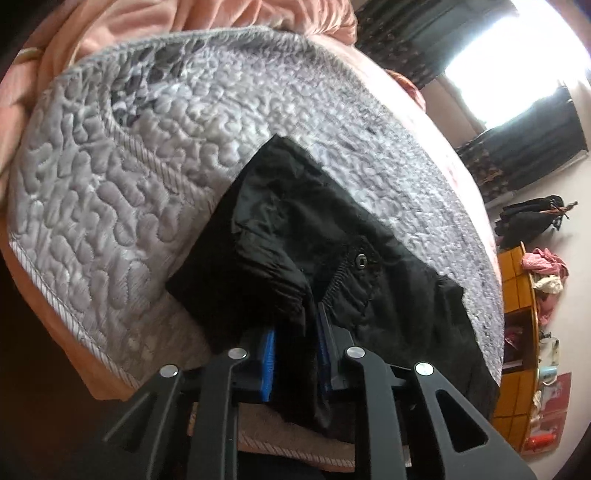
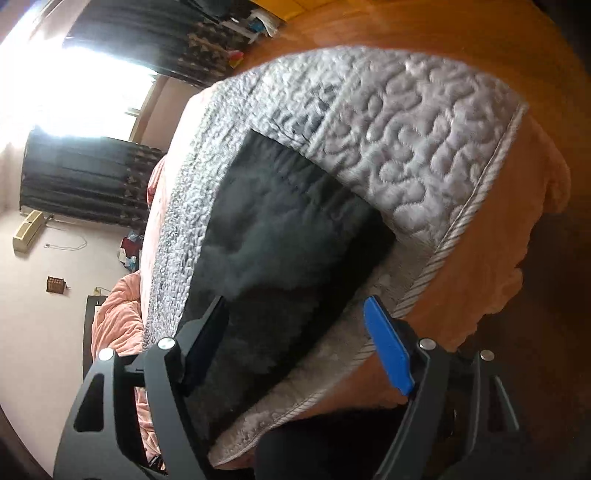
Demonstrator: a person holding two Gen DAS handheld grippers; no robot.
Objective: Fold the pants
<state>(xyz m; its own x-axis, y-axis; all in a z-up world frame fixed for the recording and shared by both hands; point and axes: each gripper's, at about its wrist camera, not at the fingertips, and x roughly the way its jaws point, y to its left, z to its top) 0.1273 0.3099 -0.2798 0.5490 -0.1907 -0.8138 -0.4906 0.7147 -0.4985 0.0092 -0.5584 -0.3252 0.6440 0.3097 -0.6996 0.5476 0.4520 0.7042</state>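
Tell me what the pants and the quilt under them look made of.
Pants: thin black woven fabric, probably a synthetic, faintly shiny, creasing in soft folds; gathered elastic waistband with a metal snap.
Quilt: grey padded textile, satiny sheen, stitched in puffy squiggles, with a twisted cord edge. Exact fibre can't be told.

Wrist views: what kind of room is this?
Most likely a bedroom in a home. The black pants lie on a grey quilted bedspread over a bed with pink bedding. Dark curtains hang at a bright window, and an orange shelf unit holds clothes.
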